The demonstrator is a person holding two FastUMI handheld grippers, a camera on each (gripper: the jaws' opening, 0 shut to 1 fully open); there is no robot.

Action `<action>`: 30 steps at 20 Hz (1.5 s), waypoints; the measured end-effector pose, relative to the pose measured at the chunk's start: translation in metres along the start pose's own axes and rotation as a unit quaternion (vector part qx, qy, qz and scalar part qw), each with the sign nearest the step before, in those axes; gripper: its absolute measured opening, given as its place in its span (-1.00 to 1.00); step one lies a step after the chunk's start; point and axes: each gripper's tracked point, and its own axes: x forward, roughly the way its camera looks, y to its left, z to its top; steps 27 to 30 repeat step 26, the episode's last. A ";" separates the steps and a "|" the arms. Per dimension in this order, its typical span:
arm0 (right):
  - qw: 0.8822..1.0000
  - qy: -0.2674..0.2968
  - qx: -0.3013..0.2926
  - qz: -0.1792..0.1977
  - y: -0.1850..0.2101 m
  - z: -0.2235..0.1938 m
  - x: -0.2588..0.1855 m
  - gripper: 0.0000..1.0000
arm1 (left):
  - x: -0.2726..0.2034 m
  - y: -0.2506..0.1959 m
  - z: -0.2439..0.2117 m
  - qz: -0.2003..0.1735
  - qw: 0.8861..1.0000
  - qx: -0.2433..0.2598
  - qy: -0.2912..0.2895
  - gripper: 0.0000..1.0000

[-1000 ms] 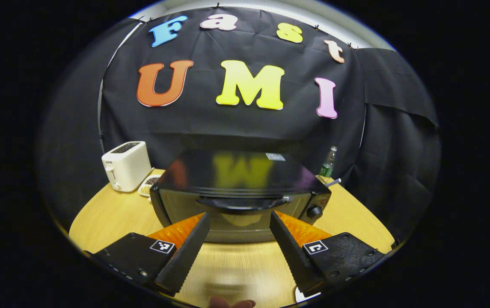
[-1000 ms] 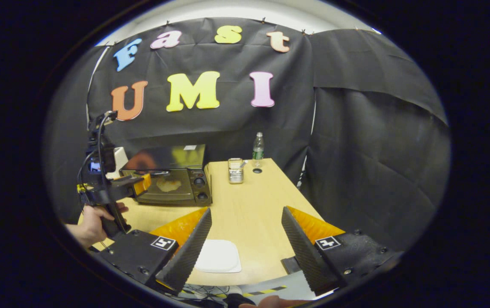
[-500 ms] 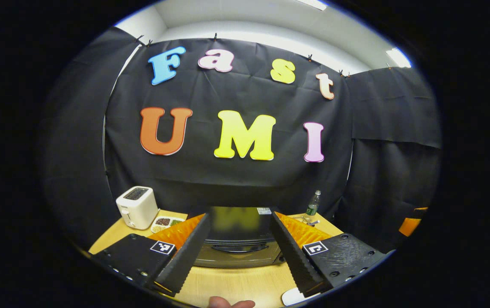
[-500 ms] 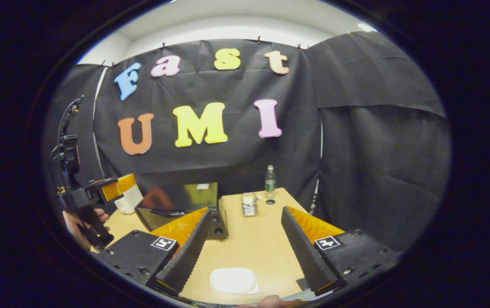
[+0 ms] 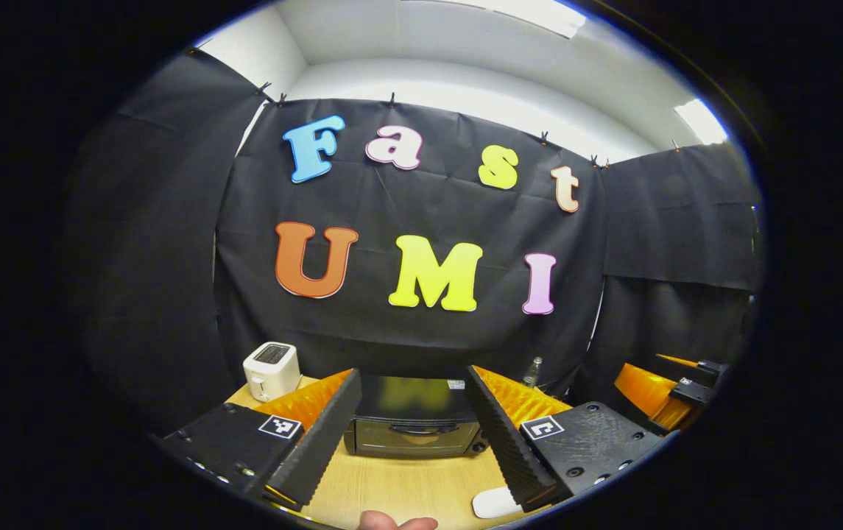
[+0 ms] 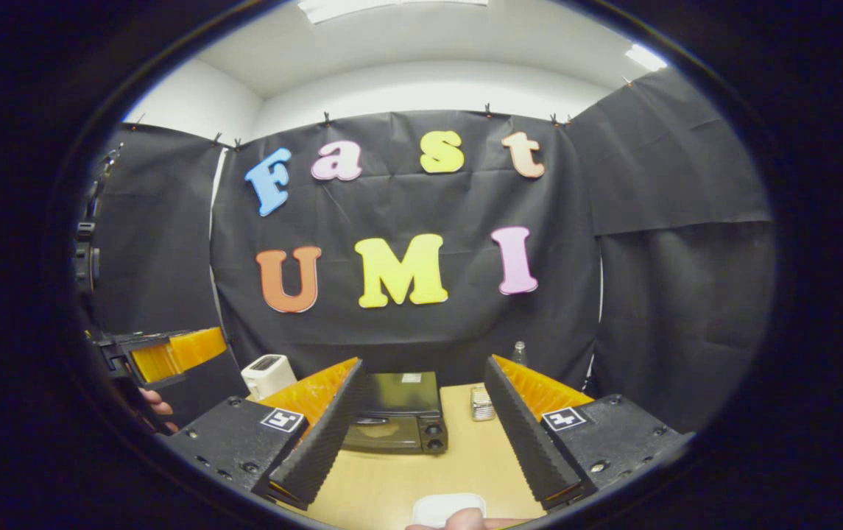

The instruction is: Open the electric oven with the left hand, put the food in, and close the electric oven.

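Black electric oven (image 5: 412,425), door closed, is seen on wooden worktop (image 5: 399,486) ahead of left tongs (image 5: 410,430); both left and right tongs (image 6: 421,434) are held released, nothing grasped.

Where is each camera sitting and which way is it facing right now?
Left gripper view: rides the left gripper, open, facing the closed electric oven; a fingertip shows at the bottom edge.
Right gripper view: rides the right gripper, open, facing the oven from farther right; the left gripper and its hand show at the left.
Shared: oven, toaster, wooden table.
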 end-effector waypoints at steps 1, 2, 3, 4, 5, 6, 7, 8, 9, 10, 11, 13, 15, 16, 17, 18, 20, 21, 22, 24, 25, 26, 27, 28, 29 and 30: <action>1.000 -0.002 -0.004 0.005 0.005 0.001 -0.002 1.00 | -0.006 0.005 -0.001 0.003 1.000 0.000 0.000 0.86; 1.000 0.000 -0.009 0.008 0.010 0.000 -0.005 1.00 | -0.015 0.009 -0.002 0.006 1.000 0.002 0.002 0.86; 1.000 0.003 -0.014 0.012 0.014 -0.003 -0.009 1.00 | -0.024 0.013 -0.003 0.011 1.000 0.005 0.004 0.87; 1.000 0.003 -0.018 0.014 0.017 -0.005 -0.014 1.00 | -0.033 0.015 -0.005 0.015 1.000 0.010 0.004 0.86; 1.000 0.004 -0.021 0.014 0.021 -0.007 -0.019 1.00 | -0.038 0.018 -0.009 0.018 1.000 0.016 0.007 0.86; 1.000 0.006 -0.023 0.014 0.023 -0.013 -0.024 1.00 | -0.045 0.020 -0.013 0.022 0.999 0.023 0.006 0.86; 1.000 0.011 -0.025 0.013 0.025 -0.017 -0.028 1.00 | -0.050 0.022 -0.014 0.025 0.999 0.027 0.004 0.86; 0.999 0.018 -0.027 0.013 0.025 -0.024 -0.033 1.00 | -0.056 0.021 -0.017 0.026 0.999 0.031 0.003 0.86; 0.999 0.025 -0.026 0.015 0.028 -0.030 -0.038 1.00 | -0.060 0.022 -0.021 0.026 0.999 0.034 0.003 0.86; 0.999 0.028 -0.026 0.015 0.029 -0.032 -0.043 1.00 | -0.064 0.020 -0.023 0.026 0.999 0.036 0.001 0.85; 0.999 0.030 -0.029 0.014 0.029 -0.033 -0.046 1.00 | -0.068 0.018 -0.025 0.025 0.999 0.036 0.000 0.85; 0.999 0.030 -0.035 0.008 0.026 -0.033 -0.052 1.00 | -0.073 0.015 -0.024 0.024 0.999 0.030 -0.004 0.85; 0.999 0.032 -0.033 0.005 0.027 -0.036 -0.055 1.00 | -0.075 0.017 -0.025 0.026 0.999 0.031 -0.003 0.86; 0.999 0.032 -0.032 0.005 0.028 -0.035 -0.057 1.00 | -0.076 0.018 -0.025 0.026 0.999 0.031 -0.004 0.86; 0.999 0.032 -0.031 0.005 0.029 -0.036 -0.059 1.00 | -0.077 0.018 -0.025 0.028 0.999 0.031 -0.004 0.85; 0.999 0.032 -0.032 0.004 0.030 -0.036 -0.060 1.00 | -0.078 0.019 -0.025 0.029 0.999 0.031 -0.005 0.85; 0.999 0.033 -0.031 0.002 0.029 -0.038 -0.062 1.00 | -0.079 0.020 -0.026 0.032 0.999 0.033 -0.004 0.86; 0.999 0.032 -0.031 0.001 0.030 -0.038 -0.063 1.00 | -0.078 0.021 -0.027 0.034 0.999 0.036 -0.004 0.85; 0.999 0.031 -0.031 0.000 0.030 -0.037 -0.063 1.00 | -0.080 0.021 -0.026 0.034 0.999 0.039 -0.003 0.85; 0.999 0.032 -0.031 -0.002 0.029 -0.039 -0.064 1.00 | -0.080 0.021 -0.026 0.035 0.998 0.046 -0.004 0.87; 0.999 0.031 -0.031 -0.006 0.027 -0.038 -0.065 1.00 | -0.080 0.020 -0.025 0.035 0.998 0.049 -0.006 0.86; 0.999 0.029 -0.031 -0.011 0.025 -0.036 -0.066 1.00 | -0.079 0.020 -0.025 0.036 0.998 0.051 -0.008 0.85; 0.999 0.029 -0.031 -0.011 0.025 -0.036 -0.066 1.00 | -0.079 0.020 -0.025 0.036 0.998 0.051 -0.008 0.85; 0.999 0.029 -0.031 -0.011 0.025 -0.036 -0.066 1.00 | -0.079 0.020 -0.025 0.036 0.998 0.051 -0.008 0.85; 0.999 0.029 -0.031 -0.011 0.025 -0.036 -0.066 1.00 | -0.079 0.020 -0.025 0.036 0.998 0.051 -0.008 0.85; 0.999 0.029 -0.031 -0.011 0.025 -0.036 -0.066 1.00 | -0.079 0.020 -0.025 0.036 0.998 0.051 -0.008 0.85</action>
